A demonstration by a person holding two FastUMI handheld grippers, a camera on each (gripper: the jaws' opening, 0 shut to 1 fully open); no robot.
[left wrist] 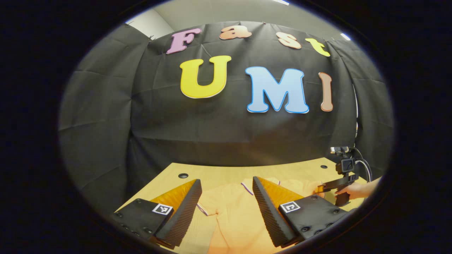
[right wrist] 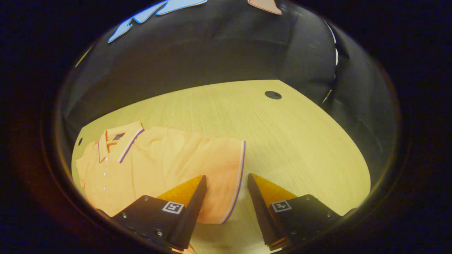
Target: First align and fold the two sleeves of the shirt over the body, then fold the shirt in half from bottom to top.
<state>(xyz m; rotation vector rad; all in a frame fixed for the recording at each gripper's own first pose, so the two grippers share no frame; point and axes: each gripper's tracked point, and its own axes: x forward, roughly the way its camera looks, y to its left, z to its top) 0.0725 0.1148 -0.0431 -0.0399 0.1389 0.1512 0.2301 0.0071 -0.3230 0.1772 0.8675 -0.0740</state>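
— Right, where is the polo shirt (right wrist: 159, 165) from your end?

— I see it lying flat on the light wooden tabletop (right wrist: 282, 141), orange, collar (right wrist: 120, 141) toward the far edge, buttons down the placket. In the right gripper view its sleeve (right wrist: 226, 176), edged with a striped cuff, spreads out toward my right claw (right wrist: 226, 187).

— And that claw?

— Its two fingers stand wide apart and grip nothing. The sleeve's cuff runs between them, just above the cloth as far as I can tell; I cannot say whether a tip touches it.

— The left one?

— My left claw (left wrist: 226, 194) is also spread wide, with nothing between the fingers but the shirt (left wrist: 229, 211) lying below. In the left gripper view, the other gripper (left wrist: 335, 185) sits farther off at the right, low over the shirt's far sleeve, with a hand (left wrist: 356, 190) around its handle.

— Anything else on the tabletop?

— Round dark holes (right wrist: 273, 95) near its back edge.
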